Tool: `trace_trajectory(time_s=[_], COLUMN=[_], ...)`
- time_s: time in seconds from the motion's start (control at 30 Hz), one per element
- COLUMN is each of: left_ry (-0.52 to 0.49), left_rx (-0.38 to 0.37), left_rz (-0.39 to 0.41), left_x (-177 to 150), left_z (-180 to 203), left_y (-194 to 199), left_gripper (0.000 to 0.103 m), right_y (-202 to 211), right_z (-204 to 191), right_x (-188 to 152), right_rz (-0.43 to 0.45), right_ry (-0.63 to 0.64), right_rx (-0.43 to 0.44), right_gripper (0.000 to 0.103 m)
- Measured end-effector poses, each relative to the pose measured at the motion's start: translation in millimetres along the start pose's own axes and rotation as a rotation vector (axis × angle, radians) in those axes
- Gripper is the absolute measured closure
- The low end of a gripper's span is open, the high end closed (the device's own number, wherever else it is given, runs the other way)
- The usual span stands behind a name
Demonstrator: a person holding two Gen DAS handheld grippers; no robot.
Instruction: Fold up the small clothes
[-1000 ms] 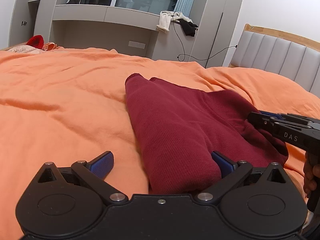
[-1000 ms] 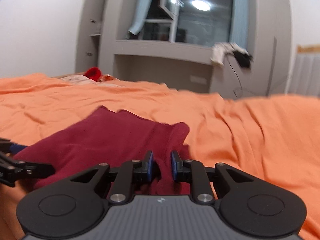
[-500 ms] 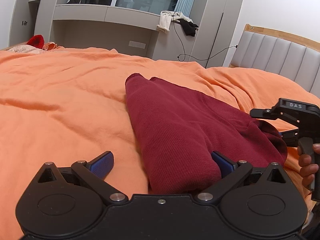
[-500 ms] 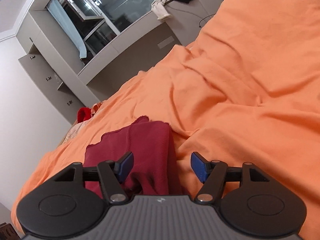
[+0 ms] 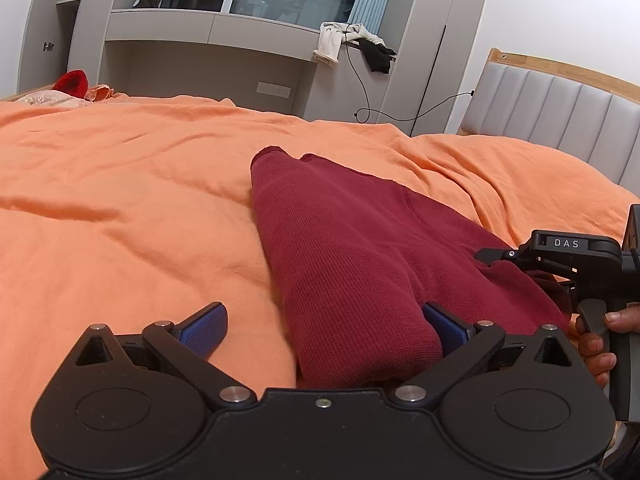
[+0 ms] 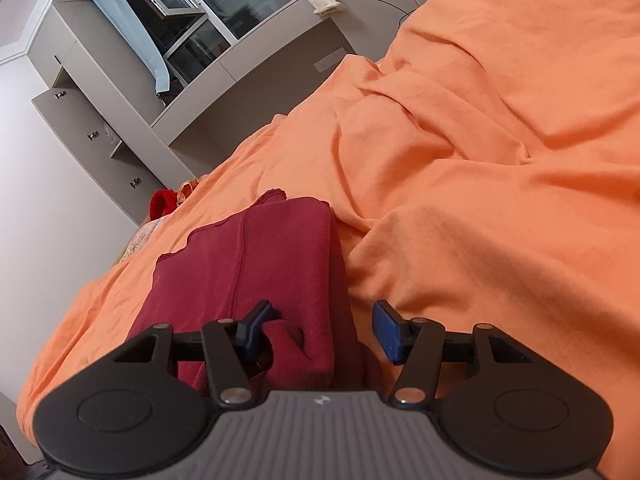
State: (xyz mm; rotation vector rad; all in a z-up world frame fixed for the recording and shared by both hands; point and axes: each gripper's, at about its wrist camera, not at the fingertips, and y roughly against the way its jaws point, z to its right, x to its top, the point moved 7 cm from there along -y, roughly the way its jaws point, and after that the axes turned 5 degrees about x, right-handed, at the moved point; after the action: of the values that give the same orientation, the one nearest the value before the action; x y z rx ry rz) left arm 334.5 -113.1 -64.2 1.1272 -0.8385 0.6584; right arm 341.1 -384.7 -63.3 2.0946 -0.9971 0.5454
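Observation:
A dark red knit garment (image 5: 344, 256) lies folded lengthwise on the orange bedsheet (image 5: 120, 208). My left gripper (image 5: 326, 322) is open, its jaws straddling the garment's near left corner without gripping. My right gripper (image 6: 324, 324) is open, tilted, over the garment's near right end (image 6: 256, 264), where the cloth is bunched between the jaws. The right gripper also shows in the left wrist view (image 5: 560, 256), held by a hand at the right edge.
A grey padded headboard (image 5: 560, 112) stands at the right. Grey cabinets and a window shelf (image 5: 208, 32) with hanging clothes (image 5: 352, 44) lie behind the bed. A red item (image 5: 74, 82) sits at the bed's far left corner.
My right gripper opened and let go of the garment's end, then tilted and lifted slightly. The garment settled flat. My left gripper has not moved.

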Motion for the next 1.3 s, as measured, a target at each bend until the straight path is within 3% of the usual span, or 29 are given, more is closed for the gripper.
trace_trajectory(time_s=[0.6,0.93,1.0,1.1,1.2,1.3], left_ry=[0.004,0.074,0.101,0.136,0.17,0.205], left_rx=[-0.004,-0.072,-0.089,-0.09,-0.088,-0.126], left_rz=[0.003,0.025,0.027,0.049,0.044,-0.022], left_x=[0,12,16,23,34,48], left_z=[0,-7,-10,-16,-24,-32], left_y=[0,6,8,12,8,-9], left_gripper=[0.0,0.0,0.0,0.0,0.0,0.001], right_y=[-1,-1,-1,-3,-3,-4], right_z=[-1,-5,-7,-13,-14,-10], right_x=[-1,0,-1,-2,-2,-1], right_rz=[0.005,0.005,0.003,-0.004,-0.007,-0.016], right_ry=[0.015,0.011,0.028,0.062,0.059,0.024], right_rx=[-0.011,0.002,-0.003,0.002,0.003,0.024], right_gripper=[0.042,0.034,0.035,0.047,0.047,0.045])
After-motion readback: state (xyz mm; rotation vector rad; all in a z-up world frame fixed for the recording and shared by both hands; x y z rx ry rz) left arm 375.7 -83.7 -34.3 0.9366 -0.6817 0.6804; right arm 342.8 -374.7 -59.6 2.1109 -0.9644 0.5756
